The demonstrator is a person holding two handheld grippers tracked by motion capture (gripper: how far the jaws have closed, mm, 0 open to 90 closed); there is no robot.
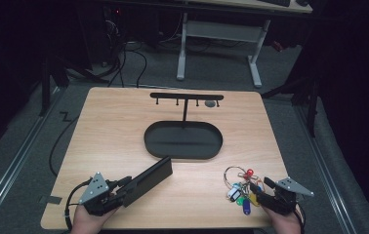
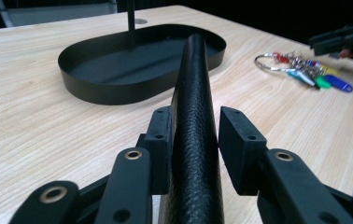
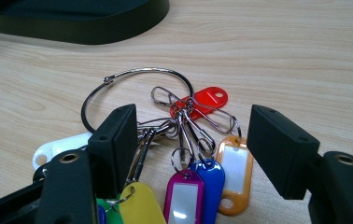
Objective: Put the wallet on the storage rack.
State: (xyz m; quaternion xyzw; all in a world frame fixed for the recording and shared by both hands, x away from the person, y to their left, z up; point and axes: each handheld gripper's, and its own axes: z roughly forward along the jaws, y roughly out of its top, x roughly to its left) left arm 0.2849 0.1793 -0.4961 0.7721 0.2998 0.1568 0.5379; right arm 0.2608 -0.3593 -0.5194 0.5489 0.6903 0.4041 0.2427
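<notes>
Careful: your left gripper [image 2: 195,140] stands open around the black case [image 2: 194,116], which could tip; your right gripper [image 3: 191,140], open over the key bunch [image 3: 184,140], may snag one tag.

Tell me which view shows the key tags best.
The right gripper view: the key tags lie close between that gripper's open jaws, each colour and clip distinct. The high view shows the same bunch small, on the table beside the right gripper. The left gripper view shows it far off and blurred.
</notes>
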